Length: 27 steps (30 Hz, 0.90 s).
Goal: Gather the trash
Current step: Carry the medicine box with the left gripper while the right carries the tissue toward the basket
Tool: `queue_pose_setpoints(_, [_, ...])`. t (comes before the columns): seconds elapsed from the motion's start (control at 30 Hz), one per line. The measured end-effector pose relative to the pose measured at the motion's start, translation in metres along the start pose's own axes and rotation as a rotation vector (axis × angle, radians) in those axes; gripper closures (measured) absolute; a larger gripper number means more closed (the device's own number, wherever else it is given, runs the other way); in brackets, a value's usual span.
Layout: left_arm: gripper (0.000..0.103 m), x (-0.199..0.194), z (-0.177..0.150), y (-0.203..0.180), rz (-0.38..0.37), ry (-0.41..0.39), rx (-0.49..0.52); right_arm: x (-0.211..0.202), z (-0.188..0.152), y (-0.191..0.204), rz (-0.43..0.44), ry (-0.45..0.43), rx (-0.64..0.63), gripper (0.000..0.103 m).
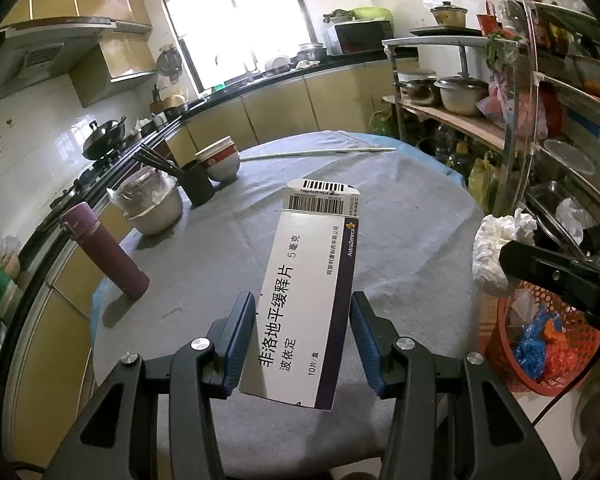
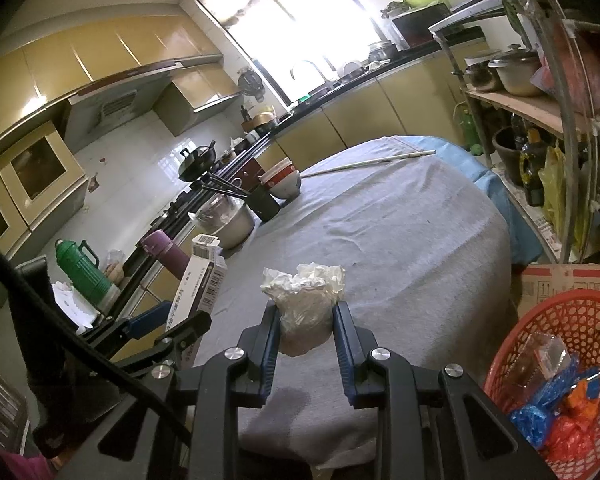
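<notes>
Both grippers loaded — basket at lower right

Left gripper (image 1: 302, 344) clamps the light, crushable medicine box (image 1: 312, 292) by its long sides; right gripper (image 2: 305, 334) pinches the soft crumpled tissue wad (image 2: 306, 304) — bound for the red basket (image 2: 556, 320).

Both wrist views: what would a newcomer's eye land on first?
The white medicine box clamped in the left gripper, raised over the grey-clothed table. Next, the crumpled tissue wad pinched in the right gripper, and the red basket holding wrappers at right.
</notes>
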<state>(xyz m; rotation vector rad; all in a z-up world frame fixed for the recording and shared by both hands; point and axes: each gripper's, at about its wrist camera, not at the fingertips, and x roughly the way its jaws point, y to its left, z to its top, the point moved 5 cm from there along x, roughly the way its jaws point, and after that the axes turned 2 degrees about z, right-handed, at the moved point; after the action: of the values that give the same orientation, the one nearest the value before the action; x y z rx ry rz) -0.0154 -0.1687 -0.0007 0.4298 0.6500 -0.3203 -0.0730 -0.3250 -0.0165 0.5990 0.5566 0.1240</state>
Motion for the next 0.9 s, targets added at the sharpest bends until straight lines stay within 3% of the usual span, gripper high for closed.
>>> queue_pose_setpoints(0.9, [0.053, 0.006, -0.004, -0.019, -0.031, 0.029, 0.040, 0.003, -0.001, -0.014, -0.005, 0.010, 0.027, 0.075])
